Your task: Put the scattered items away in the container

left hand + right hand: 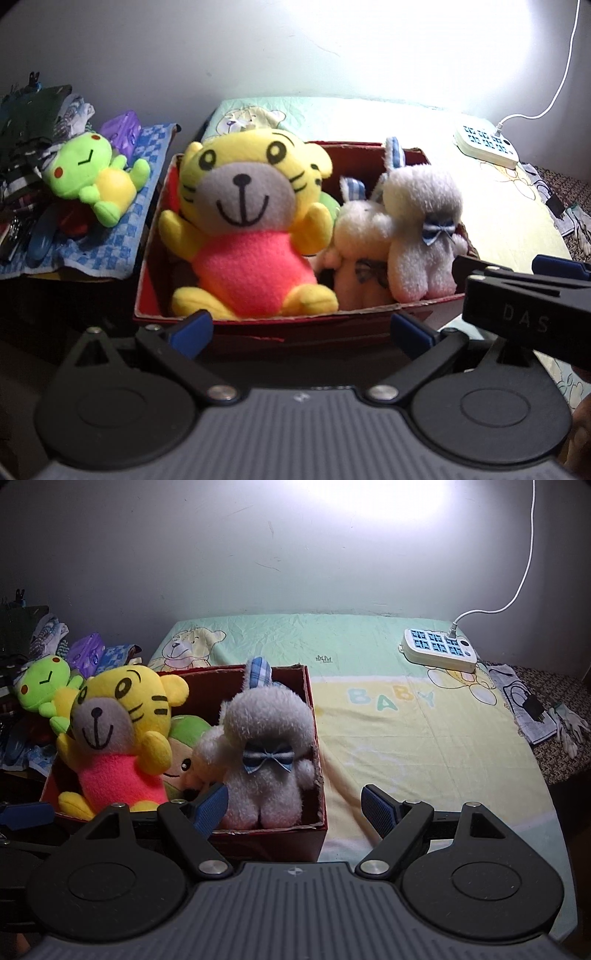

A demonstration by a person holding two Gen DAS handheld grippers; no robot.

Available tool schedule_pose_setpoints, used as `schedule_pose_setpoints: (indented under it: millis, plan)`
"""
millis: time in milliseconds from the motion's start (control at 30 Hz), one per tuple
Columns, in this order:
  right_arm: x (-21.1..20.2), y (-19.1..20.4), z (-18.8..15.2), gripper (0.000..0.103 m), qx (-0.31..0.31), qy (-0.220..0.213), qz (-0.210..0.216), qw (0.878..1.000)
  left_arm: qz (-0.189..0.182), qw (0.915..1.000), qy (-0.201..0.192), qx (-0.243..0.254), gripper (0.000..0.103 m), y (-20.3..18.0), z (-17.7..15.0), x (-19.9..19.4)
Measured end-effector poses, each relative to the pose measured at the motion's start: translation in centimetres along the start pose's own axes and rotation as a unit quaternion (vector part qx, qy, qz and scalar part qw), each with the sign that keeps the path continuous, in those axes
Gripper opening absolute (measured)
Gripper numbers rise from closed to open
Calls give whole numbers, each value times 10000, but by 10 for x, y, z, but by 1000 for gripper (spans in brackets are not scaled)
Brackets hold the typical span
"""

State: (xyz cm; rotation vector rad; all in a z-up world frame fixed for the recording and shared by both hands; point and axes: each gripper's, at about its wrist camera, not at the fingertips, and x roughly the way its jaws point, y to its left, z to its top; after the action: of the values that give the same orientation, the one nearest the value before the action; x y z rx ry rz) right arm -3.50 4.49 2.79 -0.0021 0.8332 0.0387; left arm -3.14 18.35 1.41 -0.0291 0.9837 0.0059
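A red cardboard box [258,325] [314,716] sits on a pastel baby-print sheet. Inside it a yellow tiger plush in a pink shirt [247,218] [118,731] leans back, beside two white bunny plushes [421,221] [266,753], one with a blue bow. A green-capped plush [186,738] lies half buried between them. A green frog plush [96,173] [44,690] lies outside, left of the box, on a blue checked cloth. My left gripper [301,332] is open before the box's near wall. My right gripper [295,808] is open at the box's near right corner, holding nothing.
A white power strip [439,650] with its cable lies at the sheet's far right. Clothes and clutter [26,147] pile up at the left behind the frog. A black adapter and gloves [569,723] rest off the sheet's right edge. Bare sheet [424,746] spreads right of the box.
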Motion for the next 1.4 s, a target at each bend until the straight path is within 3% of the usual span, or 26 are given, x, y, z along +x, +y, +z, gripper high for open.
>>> schedule_pose_setpoints:
  millis: [533,1400]
  plan:
    - [8,28,24,82,166,-66,105,9998,266,9990,-306,-183,102,44,29,4]
    - [36,26,32,81,415,141,233,9988,549,9984,-153,-23,102,41,51,41]
